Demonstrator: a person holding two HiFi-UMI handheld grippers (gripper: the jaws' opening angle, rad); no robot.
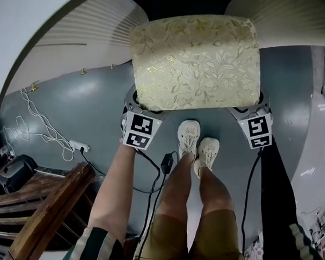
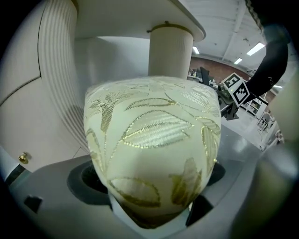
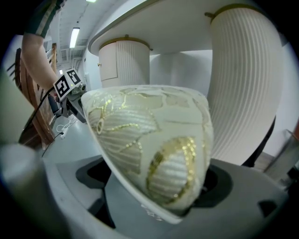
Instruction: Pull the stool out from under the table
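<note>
Found the cream cushioned stool with gold leaf brocade [image 1: 196, 60] largely out in the open, its whole seat bare in the head view, flanked only at its far corners by the white bench on fluted pedestals [image 1: 86, 25]. Read the left tool [image 1: 141, 105] as clamped on the stool's near left corner, with soft padding filling the jaws, and the right tool [image 1: 249, 110] as closed the same way on the near right corner. Judged those rounded, yielding corners the weak point: could squeeze out of either grip under a sharp tug. Feared also a twisted stool from uneven pulling, and a knock against the pale shoes [image 1: 198, 145] just at the stool's near side.
</note>
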